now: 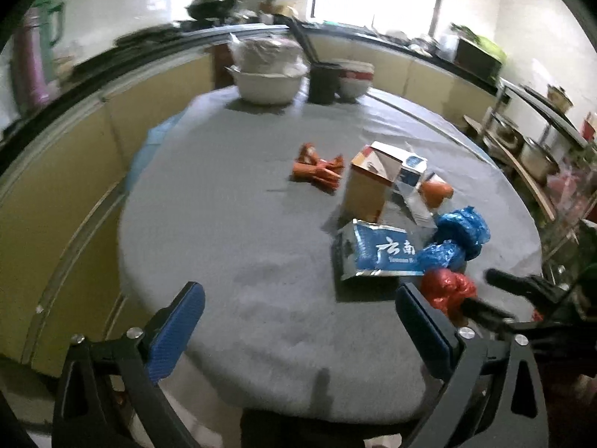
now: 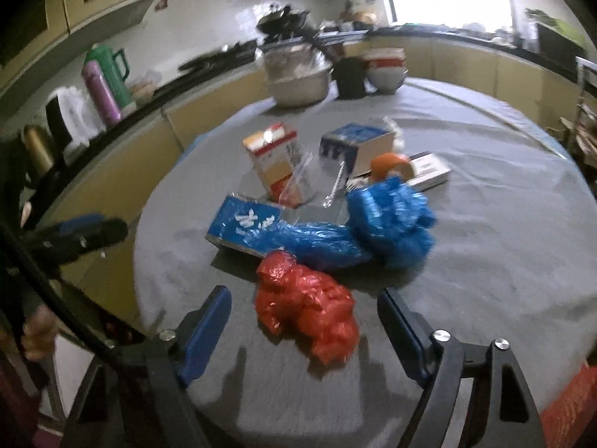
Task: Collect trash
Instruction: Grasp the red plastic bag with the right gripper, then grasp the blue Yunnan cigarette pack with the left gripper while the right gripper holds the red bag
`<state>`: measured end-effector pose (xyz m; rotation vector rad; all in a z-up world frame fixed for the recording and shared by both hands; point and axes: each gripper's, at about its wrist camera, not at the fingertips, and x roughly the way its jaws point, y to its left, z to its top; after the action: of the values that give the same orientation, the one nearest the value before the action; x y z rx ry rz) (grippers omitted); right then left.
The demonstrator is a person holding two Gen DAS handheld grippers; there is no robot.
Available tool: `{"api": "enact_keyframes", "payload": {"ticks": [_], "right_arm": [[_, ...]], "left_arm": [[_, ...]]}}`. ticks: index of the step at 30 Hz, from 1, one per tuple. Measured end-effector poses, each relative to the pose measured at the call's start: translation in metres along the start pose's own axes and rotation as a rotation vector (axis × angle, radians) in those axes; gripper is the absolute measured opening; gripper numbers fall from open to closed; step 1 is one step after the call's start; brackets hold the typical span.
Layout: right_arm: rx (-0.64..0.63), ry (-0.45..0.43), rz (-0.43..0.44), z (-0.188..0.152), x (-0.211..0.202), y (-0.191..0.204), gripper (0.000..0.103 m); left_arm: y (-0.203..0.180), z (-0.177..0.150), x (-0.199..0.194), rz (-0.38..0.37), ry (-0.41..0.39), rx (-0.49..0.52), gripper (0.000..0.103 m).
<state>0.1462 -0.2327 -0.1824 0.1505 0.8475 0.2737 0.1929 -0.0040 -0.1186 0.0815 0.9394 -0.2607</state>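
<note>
Trash lies on a round grey table (image 1: 242, 224). A crumpled red plastic bag (image 2: 309, 306) lies between the open fingers of my right gripper (image 2: 304, 302), untouched; it also shows in the left wrist view (image 1: 447, 291). Behind it lie a crumpled blue plastic bag (image 2: 388, 220), a flat blue packet (image 2: 246, 224), a red and tan carton (image 2: 276, 156) and a blue and white box (image 2: 354, 142). An orange wrapper (image 1: 317, 168) lies apart on the table. My left gripper (image 1: 298, 306) is open and empty over the table's near left. The right gripper's fingers (image 1: 522, 283) show at the right.
A white basin with a covered bowl (image 1: 268, 74), a black cup (image 1: 322, 82) and stacked bowls (image 1: 354, 78) stand at the table's far edge. Thermos flasks (image 2: 104, 78) stand on the counter at left. A rack with pots (image 1: 537, 149) stands at right.
</note>
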Motion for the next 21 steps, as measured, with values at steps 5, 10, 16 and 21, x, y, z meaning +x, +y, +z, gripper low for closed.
{"api": "enact_keyframes", "payload": {"ticks": [5, 10, 16, 21], "right_arm": [[0.011, 0.045, 0.049, -0.001, 0.024, -0.008, 0.052], [0.067, 0.017, 0.074, -0.013, 0.013, -0.018, 0.050], [0.163, 0.008, 0.098, -0.039, -0.017, -0.038, 0.050], [0.212, -0.026, 0.094, -0.053, -0.043, -0.048, 0.050]], "left_arm": [[-0.007, 0.024, 0.039, -0.088, 0.058, 0.024, 0.080], [-0.022, 0.042, 0.077, -0.162, 0.129, 0.020, 0.080], [-0.045, 0.045, 0.100, -0.247, 0.178, 0.035, 0.063], [-0.048, 0.042, 0.097, -0.262, 0.149, 0.027, 0.054]]}}
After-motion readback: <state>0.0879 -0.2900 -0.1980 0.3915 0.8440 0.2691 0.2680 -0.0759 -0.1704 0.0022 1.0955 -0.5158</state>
